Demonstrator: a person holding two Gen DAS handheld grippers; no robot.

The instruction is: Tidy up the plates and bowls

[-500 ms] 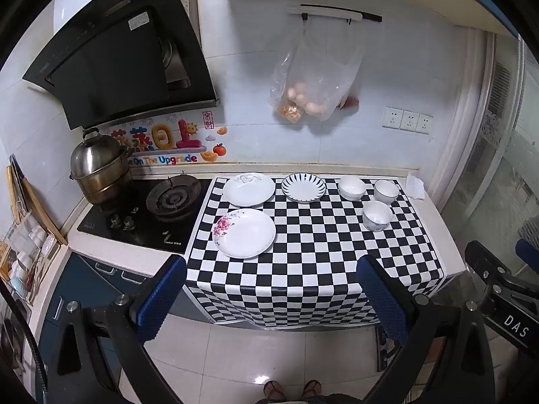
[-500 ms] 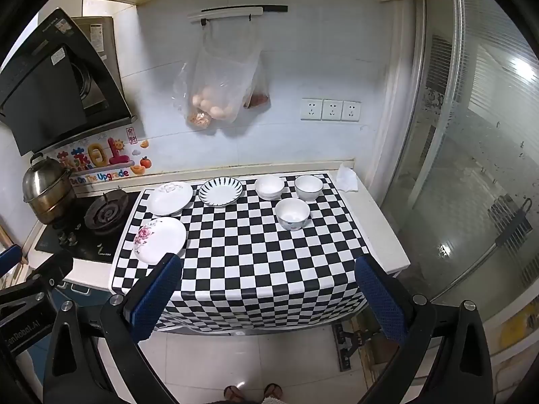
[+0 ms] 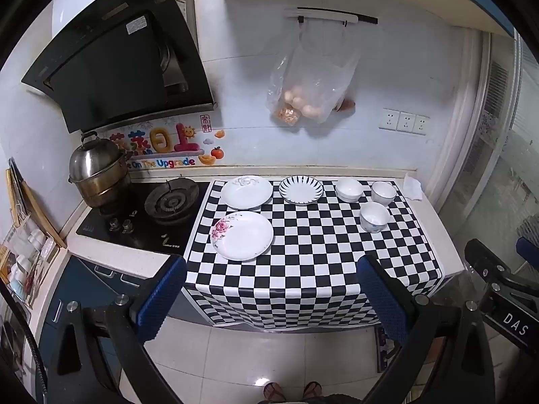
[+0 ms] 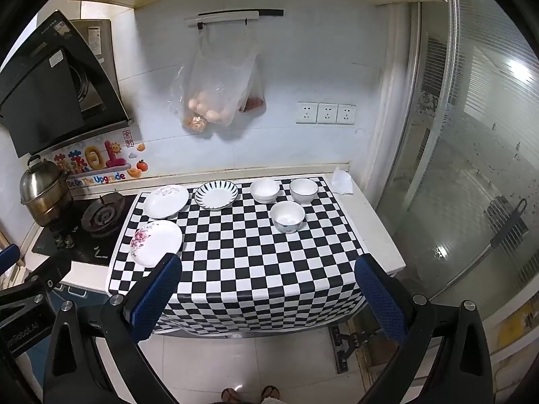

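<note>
On the checkered cloth [image 3: 303, 256] lie three plates: a white one with a pink flower [image 3: 242, 235] at the front left, a plain white one [image 3: 246, 192] behind it, and a blue-striped one [image 3: 300, 190] beside that. Three white bowls stand at the right: two at the back [image 3: 349, 189] [image 3: 383, 193] and one nearer [image 3: 374, 217]. The same dishes show in the right wrist view, with the flower plate [image 4: 156, 243] and the near bowl [image 4: 287, 216]. My left gripper [image 3: 269, 298] and right gripper [image 4: 267, 298] are open and empty, held well back from the counter above the floor.
A gas hob [image 3: 141, 215] with a steel steamer pot [image 3: 96, 175] is left of the cloth, under a black range hood [image 3: 121, 64]. A bag of eggs [image 3: 310, 91] hangs on the wall. A crumpled tissue [image 3: 412, 187] lies at the counter's right end. A glass door [image 4: 471, 168] is at right.
</note>
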